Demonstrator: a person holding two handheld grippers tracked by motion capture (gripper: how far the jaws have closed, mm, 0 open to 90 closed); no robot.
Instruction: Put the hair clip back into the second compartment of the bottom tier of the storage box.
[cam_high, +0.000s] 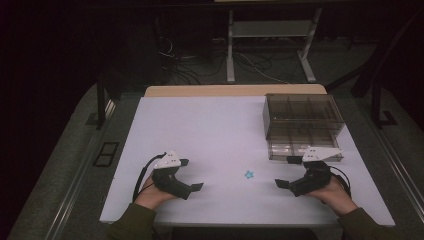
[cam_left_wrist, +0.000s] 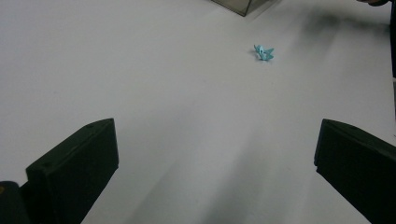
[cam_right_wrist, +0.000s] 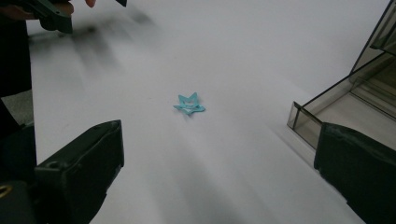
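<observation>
A small light-blue star-shaped clip lies flat on the white table, between my two grippers. My left gripper rests at the front left, open, jaws pointing right toward the star. At the front right my right gripper is open too, jaws pointing left, with the star a short way ahead of them. Nothing is between either pair of jaws. A smoky clear plastic organiser box with compartments stands at the right, just behind my right gripper.
The box's near corner sits close beside my right gripper's right jaw. The left gripper shows at the top left of the right gripper view. Beyond the table's far edge are desk legs and cables on the floor.
</observation>
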